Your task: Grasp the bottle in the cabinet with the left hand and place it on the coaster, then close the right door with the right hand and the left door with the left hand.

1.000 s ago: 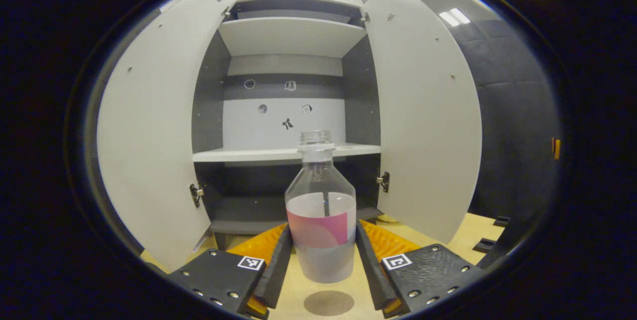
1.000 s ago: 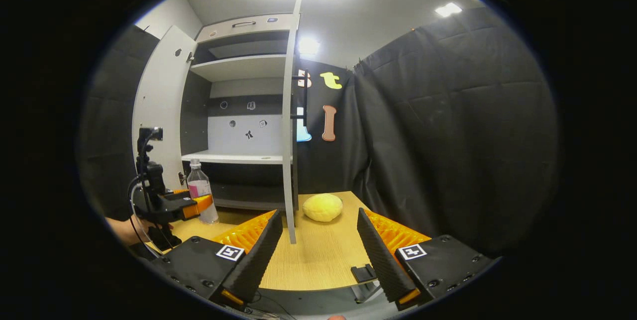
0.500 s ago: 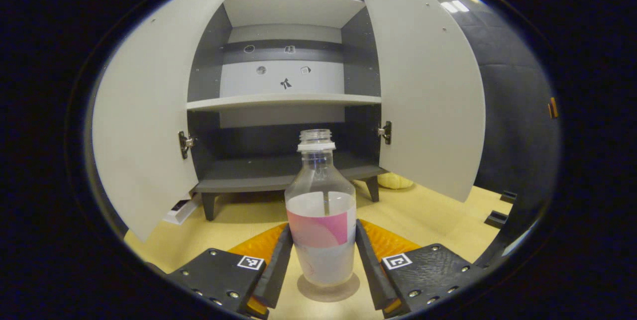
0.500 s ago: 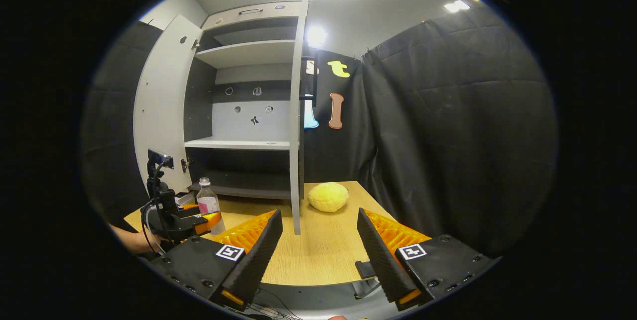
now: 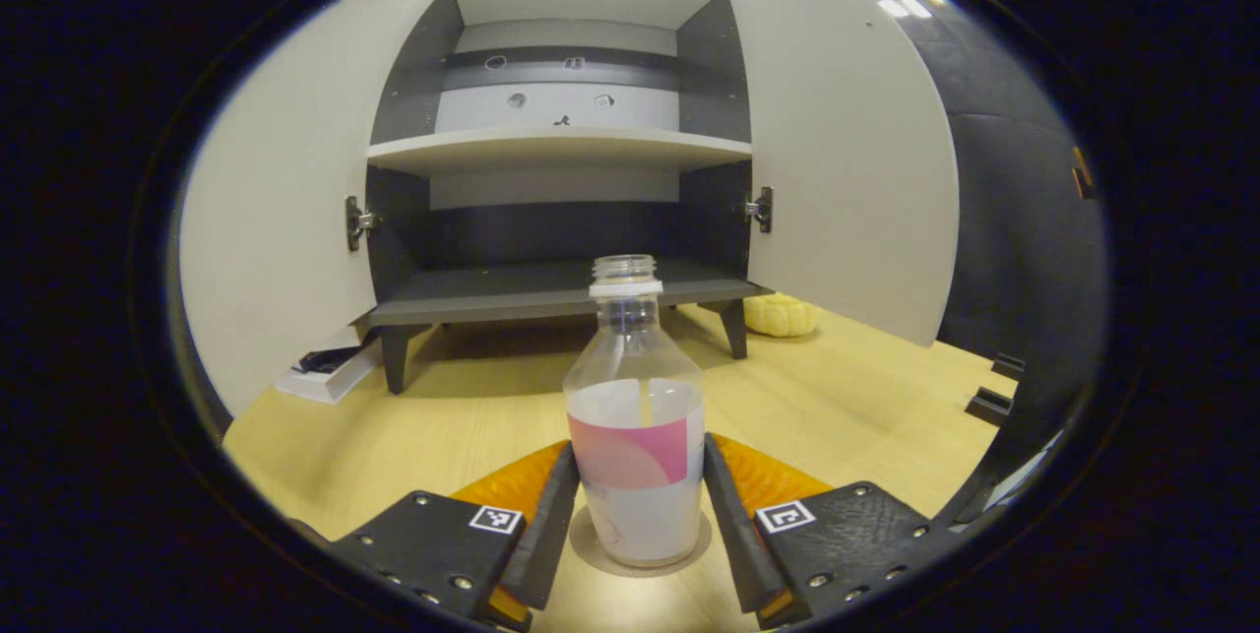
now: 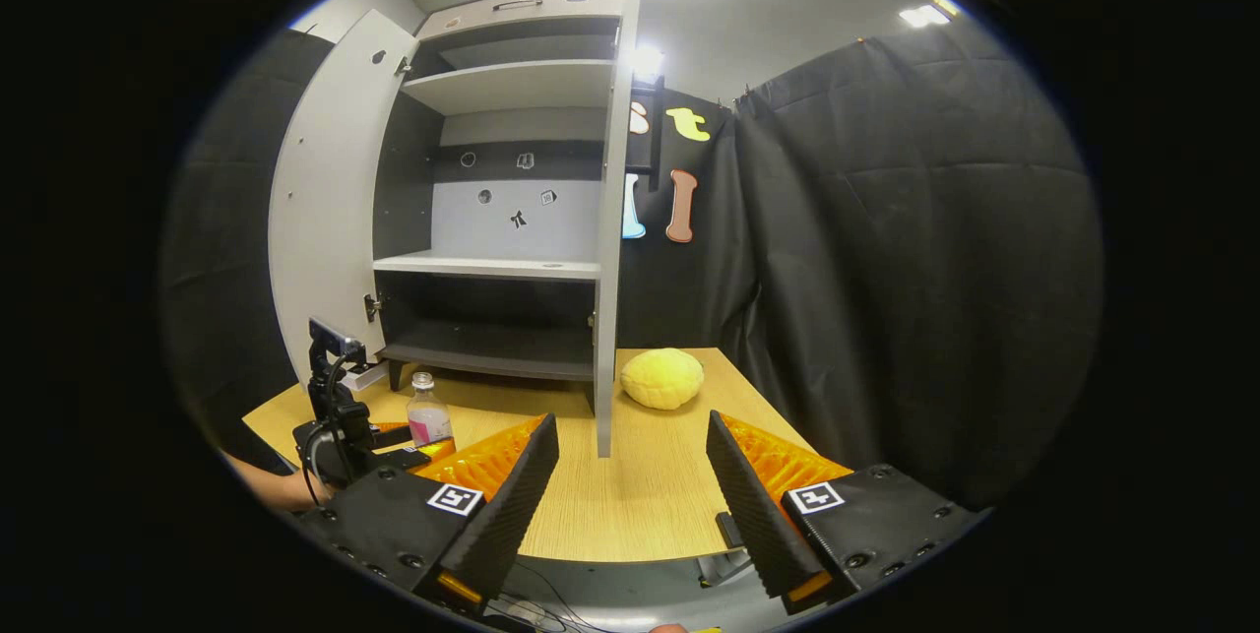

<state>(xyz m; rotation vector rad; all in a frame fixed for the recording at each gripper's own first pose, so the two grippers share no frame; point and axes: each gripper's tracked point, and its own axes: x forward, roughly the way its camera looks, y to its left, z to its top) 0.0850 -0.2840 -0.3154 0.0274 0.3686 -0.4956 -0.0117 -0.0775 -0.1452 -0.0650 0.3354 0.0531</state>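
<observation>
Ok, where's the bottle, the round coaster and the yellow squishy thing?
bottle (image 5: 635,446): left gripper view, on its pink label.
coaster (image 5: 585,546): left gripper view, on the rim showing left of the bottle's base.
yellow squishy thing (image 6: 661,378): right gripper view, on the middle of its rounded top.

Black cloth wall (image 6: 915,220), wooden table (image 6: 640,495).

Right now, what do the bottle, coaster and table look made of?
Bottle: clear plastic probably, see-through above a glossy pink-and-white label, threaded neck. Coaster: thin flat disc, matte grey-brown; cork or rubber, can't tell. Table: light wood-look top with fine grain lines, likely laminate.
</observation>
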